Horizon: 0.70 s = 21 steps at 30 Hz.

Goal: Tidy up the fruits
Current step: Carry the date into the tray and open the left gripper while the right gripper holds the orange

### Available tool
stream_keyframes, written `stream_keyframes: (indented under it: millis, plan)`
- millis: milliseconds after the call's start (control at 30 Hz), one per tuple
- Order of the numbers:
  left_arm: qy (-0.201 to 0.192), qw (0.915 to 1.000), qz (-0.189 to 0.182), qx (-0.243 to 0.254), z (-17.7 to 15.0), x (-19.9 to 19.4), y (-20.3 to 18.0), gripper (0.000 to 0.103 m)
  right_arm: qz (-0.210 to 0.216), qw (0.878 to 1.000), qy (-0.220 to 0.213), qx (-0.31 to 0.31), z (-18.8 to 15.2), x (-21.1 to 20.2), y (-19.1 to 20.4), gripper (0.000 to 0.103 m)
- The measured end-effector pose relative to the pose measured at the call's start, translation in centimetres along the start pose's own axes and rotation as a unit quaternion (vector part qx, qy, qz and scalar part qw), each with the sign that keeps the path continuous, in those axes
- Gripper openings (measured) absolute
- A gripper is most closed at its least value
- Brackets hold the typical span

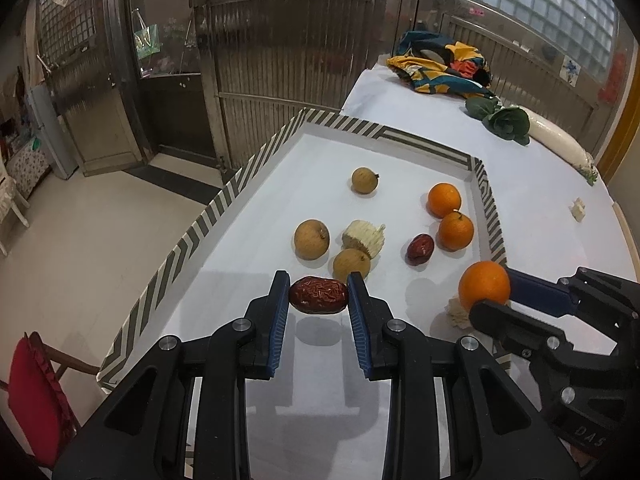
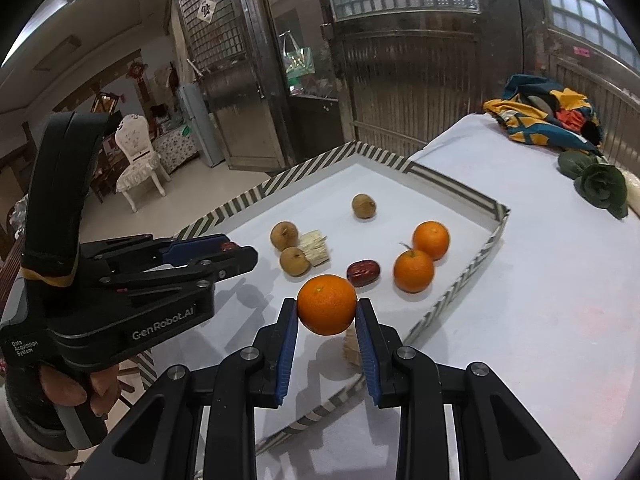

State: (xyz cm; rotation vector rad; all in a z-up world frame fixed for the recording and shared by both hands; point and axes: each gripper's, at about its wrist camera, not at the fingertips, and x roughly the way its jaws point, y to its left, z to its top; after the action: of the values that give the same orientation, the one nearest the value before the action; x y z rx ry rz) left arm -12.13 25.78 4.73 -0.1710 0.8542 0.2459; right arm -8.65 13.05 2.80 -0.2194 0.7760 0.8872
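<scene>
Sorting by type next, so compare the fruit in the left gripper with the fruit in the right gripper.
The red date in the left gripper is dark red, wrinkled and oblong; the orange in the right gripper is bright orange, smooth and round. The date is the smaller, and it lies lengthwise across its gripper. Both are pinched between blue pads and held above the striped tray.

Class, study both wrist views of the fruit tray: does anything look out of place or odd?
Yes. Pale ridged foam pieces lie among the fruit in the striped tray; they are not fruit. Another piece lies outside the tray on the white table, near a daikon.
</scene>
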Motion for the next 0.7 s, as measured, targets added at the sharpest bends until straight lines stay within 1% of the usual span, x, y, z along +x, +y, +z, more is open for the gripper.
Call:
stream_keyframes:
  millis: [333, 467, 600, 700]
  plan:
    - [0.012, 0.9999, -0.002, 0.000, -0.2, 0.8, 0.3, 0.028, 0.013, 1.000, 0.020, -0.013, 0.2, 1.8, 1.2, 0.028]
    - [0.020, 0.9998, -0.009, -0.003, -0.2, 1.2, 0.4, 0.028, 0.016, 0.999, 0.027, -0.019, 0.4, 2.5, 1.4, 0.028]
    - [0.026, 0.9996, -0.008, -0.001, -0.2, 1.7, 0.2, 0.028, 0.012, 0.999, 0.039, -0.024, 0.6, 3.6, 1.3, 0.028]
    - [0.030, 0.9995, -0.008, -0.001, -0.2, 1.9, 0.3, 0.028, 0.001, 0.998, 0.052, -0.029, 0.7, 4.6, 1.1, 0.028]
